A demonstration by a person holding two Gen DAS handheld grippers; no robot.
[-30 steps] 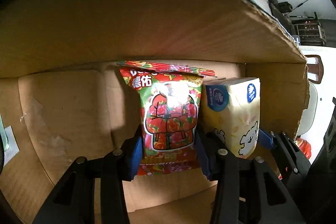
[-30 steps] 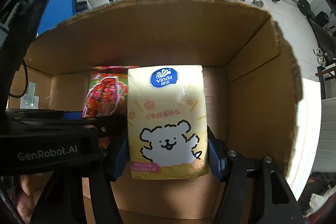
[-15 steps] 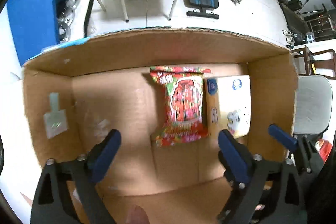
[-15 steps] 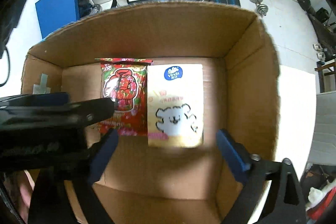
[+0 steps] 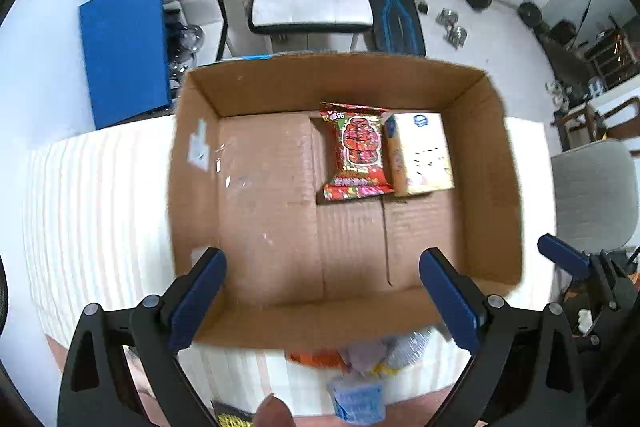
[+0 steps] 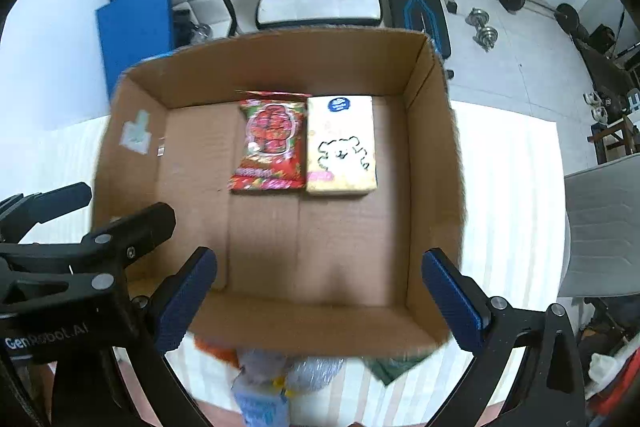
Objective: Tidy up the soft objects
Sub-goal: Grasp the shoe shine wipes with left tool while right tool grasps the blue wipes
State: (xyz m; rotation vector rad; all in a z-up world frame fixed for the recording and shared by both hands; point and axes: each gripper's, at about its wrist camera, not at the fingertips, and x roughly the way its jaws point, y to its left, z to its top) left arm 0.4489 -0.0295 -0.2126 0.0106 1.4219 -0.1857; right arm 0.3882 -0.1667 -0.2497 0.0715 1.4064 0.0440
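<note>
Two soft packs lie flat in the cardboard box; both grippers hang spread and empty above its near edge.

From the left: the cardboard box (image 5: 192, 187) has bare floor on its left half, seemingly room left for more. Right of centre the red snack bag (image 5: 357, 151) lies face up against the far wall, and the yellow tissue pack (image 5: 420, 155) lies touching its right side, a neat row that saves space. The left gripper (image 5: 326, 301) has its jaws wide apart, holding nothing; the right gripper (image 6: 320, 297) is likewise released. Beyond the near wall, on the striped cloth (image 6: 512, 187), more soft items (image 6: 280, 371) wait, blurred; a pick from that pile seems next.
</note>
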